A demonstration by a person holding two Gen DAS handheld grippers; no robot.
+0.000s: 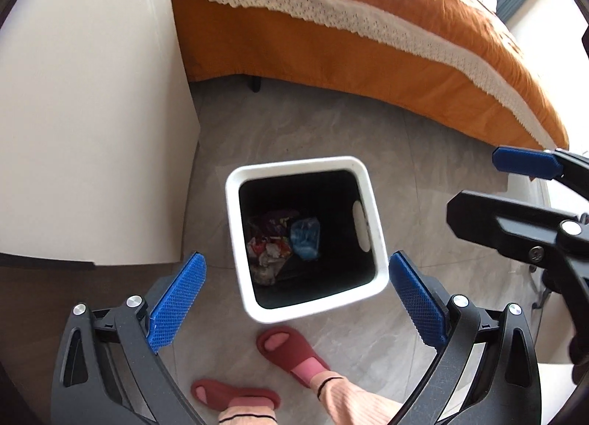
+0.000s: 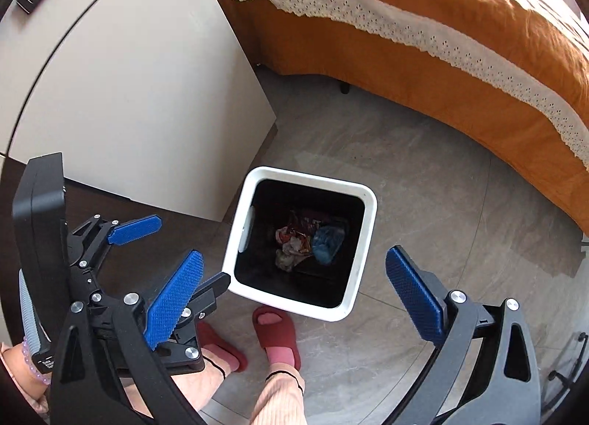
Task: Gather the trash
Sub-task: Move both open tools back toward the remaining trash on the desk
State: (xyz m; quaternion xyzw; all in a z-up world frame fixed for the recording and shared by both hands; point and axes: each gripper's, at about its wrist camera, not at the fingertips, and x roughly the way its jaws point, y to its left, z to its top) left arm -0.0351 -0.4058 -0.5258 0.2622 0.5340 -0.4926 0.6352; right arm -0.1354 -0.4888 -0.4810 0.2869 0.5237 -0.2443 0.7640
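A white square bin (image 1: 305,163) (image 2: 313,174) with a black inside stands on the grey tile floor. At its bottom lie crumpled wrappers (image 1: 268,244) (image 2: 292,241) and a blue packet (image 1: 303,237) (image 2: 327,241). My left gripper (image 1: 297,257) hangs over the bin, pointing steeply down; it is open and nothing is between its blue pads. My right gripper (image 2: 294,252) is also above the bin, open and empty. In the right wrist view, one blue pad (image 2: 134,230) of the left gripper shows at the left. In the left wrist view, a pad (image 1: 526,163) of the right gripper shows at the right.
A white cabinet (image 1: 92,130) (image 2: 129,94) stands left of the bin, with a dark brown surface (image 2: 129,270) beside it. A bed with an orange cover (image 1: 368,38) (image 2: 441,38) and lace trim runs behind. The person's feet in red slippers (image 1: 291,351) (image 2: 276,333) stand just before the bin.
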